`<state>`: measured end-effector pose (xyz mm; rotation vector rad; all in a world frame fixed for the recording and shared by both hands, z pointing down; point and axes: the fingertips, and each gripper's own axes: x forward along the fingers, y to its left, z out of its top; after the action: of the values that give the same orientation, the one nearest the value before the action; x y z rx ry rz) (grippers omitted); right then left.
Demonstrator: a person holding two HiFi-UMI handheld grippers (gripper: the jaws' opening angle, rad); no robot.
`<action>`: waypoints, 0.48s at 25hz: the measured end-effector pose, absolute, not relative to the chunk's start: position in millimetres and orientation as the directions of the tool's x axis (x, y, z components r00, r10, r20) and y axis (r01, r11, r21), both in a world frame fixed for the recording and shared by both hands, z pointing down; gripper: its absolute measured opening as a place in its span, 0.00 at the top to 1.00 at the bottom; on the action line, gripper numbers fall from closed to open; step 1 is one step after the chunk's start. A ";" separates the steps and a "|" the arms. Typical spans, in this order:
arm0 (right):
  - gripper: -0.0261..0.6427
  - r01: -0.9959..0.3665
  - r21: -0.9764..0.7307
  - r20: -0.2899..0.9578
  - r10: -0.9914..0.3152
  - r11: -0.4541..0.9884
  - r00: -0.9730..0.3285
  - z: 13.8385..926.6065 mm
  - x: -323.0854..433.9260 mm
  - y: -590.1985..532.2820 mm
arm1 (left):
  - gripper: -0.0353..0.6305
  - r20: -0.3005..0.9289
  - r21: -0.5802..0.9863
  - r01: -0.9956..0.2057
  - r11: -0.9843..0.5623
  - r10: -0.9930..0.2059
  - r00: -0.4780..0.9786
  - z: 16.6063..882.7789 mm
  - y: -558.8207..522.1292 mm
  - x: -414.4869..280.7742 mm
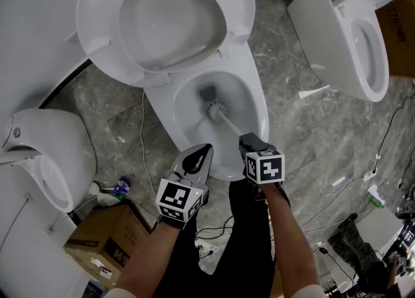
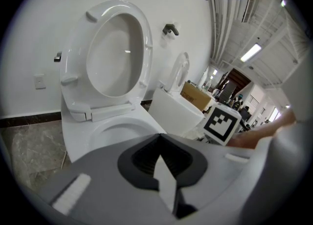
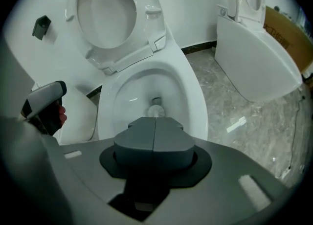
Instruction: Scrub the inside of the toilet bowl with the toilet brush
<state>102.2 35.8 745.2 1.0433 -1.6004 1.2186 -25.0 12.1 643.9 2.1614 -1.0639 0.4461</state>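
A white toilet bowl point(image 1: 257, 105) stands under me with its seat and lid point(image 1: 162, 18) raised. The toilet brush head point(image 1: 216, 109) is down inside the bowl near the drain, and its handle runs back to my right gripper point(image 1: 249, 141), which is shut on it. In the right gripper view the jaws point(image 3: 155, 132) meet and hide the handle; the brush head point(image 3: 155, 111) shows beyond them in the bowl point(image 3: 194, 99). My left gripper point(image 1: 202, 154) is shut and holds nothing, hanging over the bowl's front rim. From its own view, the left gripper point(image 2: 159, 153) faces the bowl point(image 2: 105, 128).
A second toilet point(image 1: 353, 37) stands at the right and a third point(image 1: 45, 154) at the left. A cardboard box point(image 1: 107, 238) and a small bottle point(image 1: 121, 188) sit at the lower left. Cables point(image 1: 337, 193) trail over the marble floor at the right.
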 end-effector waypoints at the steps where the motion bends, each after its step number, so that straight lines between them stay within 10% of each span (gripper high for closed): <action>1: 0.72 -0.951 -0.246 0.953 -0.131 0.187 -0.272 744.7 104.5 34.5 | 0.94 0.560 0.422 -0.793 -0.438 -0.562 0.609 643.4 11.9 -24.1; 12: 0.72 -0.967 -0.252 0.926 -0.299 -0.031 -0.232 745.3 114.1 11.1 | 0.94 0.570 0.408 -0.804 -0.432 -0.568 0.594 649.2 5.5 -37.0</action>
<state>114.1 11.1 745.3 1.3548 -1.5865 1.2911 -37.0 5.5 649.2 2.1595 -1.0812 0.4607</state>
